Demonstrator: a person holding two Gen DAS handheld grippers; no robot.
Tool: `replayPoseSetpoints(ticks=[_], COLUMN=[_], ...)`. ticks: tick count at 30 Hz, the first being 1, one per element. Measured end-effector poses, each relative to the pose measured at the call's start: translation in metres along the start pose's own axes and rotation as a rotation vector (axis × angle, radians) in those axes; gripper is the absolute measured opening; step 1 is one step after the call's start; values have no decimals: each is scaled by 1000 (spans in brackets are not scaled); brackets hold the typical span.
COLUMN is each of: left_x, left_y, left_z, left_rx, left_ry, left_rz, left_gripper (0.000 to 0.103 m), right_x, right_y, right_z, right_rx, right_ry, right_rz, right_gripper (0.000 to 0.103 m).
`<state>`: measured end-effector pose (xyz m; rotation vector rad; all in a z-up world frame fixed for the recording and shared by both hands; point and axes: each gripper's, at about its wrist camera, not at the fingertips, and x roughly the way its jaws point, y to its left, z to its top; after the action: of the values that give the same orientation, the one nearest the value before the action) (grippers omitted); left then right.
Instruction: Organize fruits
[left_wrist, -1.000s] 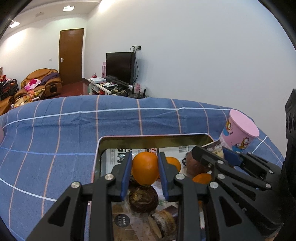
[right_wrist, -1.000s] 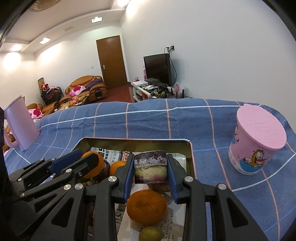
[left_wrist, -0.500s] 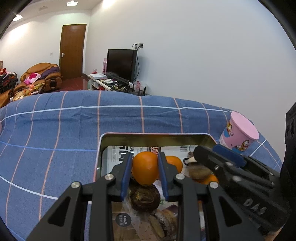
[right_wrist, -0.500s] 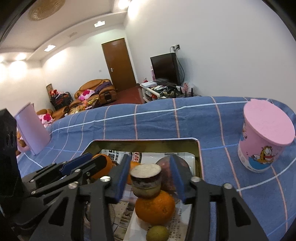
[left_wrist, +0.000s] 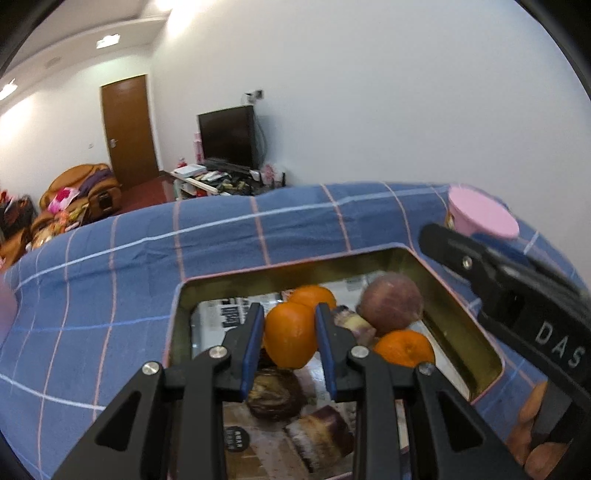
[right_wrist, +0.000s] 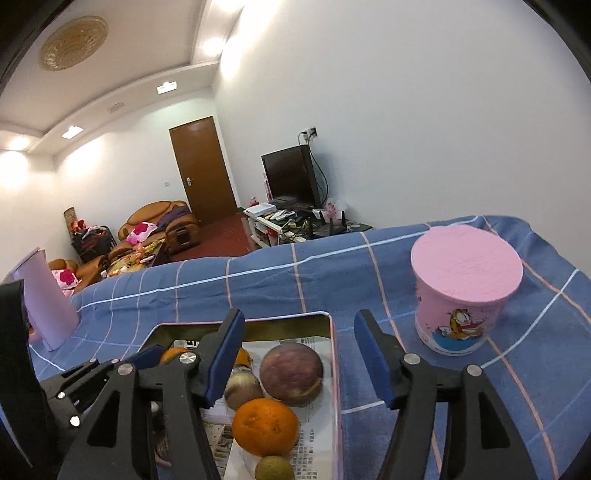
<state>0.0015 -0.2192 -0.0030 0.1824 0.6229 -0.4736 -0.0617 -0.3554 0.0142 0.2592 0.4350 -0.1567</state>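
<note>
Pale lilac jug (right_wrist: 46, 295) stands at the far left on the blue checked cloth (right_wrist: 258, 280). Left gripper (left_wrist: 290, 338) clenched on an orange (left_wrist: 290, 339), held above the metal tin (left_wrist: 461, 332), whose floor is lined with newspaper. Under and behind the gripper in the left wrist view — a dark round pastry (left_wrist: 275, 393), a purple-and-cream cake slice (left_wrist: 319, 437), a second orange (left_wrist: 312, 295) toward the far wall of the tin. Further right in the tin: a small purple cake piece (right_wrist: 242, 389), a reddish apple (right_wrist: 291, 373), another orange (right_wrist: 265, 426) and a small green fruit (right_wrist: 274, 469) nearest the right wrist camera. Right gripper (right_wrist: 308, 360) released — jaws spread wide with nothing between them, poised above the tin's right rim, left finger over the tin, right finger over the cloth. Pink lidded cup (right_wrist: 463, 291) with a cartoon cat stands on the cloth well right of the tin.
</note>
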Motion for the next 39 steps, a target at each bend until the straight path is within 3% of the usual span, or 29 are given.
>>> replayPoseSetpoints(ticks=[2, 3, 6, 8, 11, 24, 39], left_x=[0, 0, 2, 1, -2, -54, -98], left_y=[2, 5, 10, 12, 11, 36, 38], left_z=[1, 1, 1, 0, 0, -16, -43], left_rx=[-9, -20, -50, -56, -52, -169, -165], left_ry=[0, -1, 20, 12, -3, -217, -283], left_rz=[13, 17, 53, 64, 73, 158, 204], left_gripper=[32, 37, 78, 80, 101, 103, 103], right_x=[-1, -3, -4, -5, -5, -32, -87], right_y=[-2, -2, -4, -4, -5, 5, 19], right_z=[0, -1, -1, -2, -3, -10, -31], right_rx=[11, 13, 18, 21, 25, -29, -83], right_ry=[-3, -4, -5, -3, 0, -141, -234], right_rz=[0, 0, -7, -6, -6, -94, -137], right_gripper=[64, 64, 64, 64, 64, 64, 64])
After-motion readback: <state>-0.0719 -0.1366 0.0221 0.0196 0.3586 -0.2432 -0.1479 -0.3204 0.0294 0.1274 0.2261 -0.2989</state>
